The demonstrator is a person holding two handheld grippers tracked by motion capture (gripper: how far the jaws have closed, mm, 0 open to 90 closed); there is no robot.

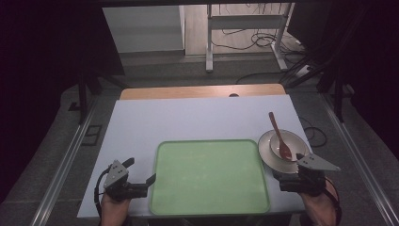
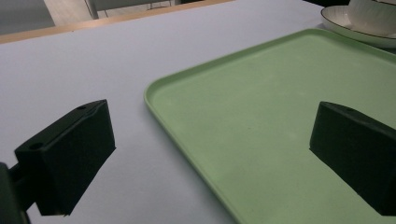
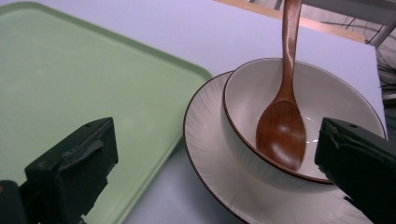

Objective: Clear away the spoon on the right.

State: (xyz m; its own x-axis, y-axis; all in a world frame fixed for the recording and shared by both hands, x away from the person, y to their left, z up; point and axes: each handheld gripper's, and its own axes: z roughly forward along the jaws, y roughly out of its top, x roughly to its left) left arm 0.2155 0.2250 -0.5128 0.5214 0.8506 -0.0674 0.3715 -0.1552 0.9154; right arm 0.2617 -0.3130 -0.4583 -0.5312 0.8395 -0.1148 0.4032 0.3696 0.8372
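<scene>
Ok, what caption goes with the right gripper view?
Open right gripper faces a wooden spoon in a bowl on a plate.

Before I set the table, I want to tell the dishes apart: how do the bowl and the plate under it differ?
The bowl is deep with steep walls, while the plate is shallow and spreads wider. The bowl stands on the plate, while the plate rests on the table beside the green tray. The bowl holds a wooden spoon; the plate holds the bowl. Both are cream with a thin dark rim.
</scene>
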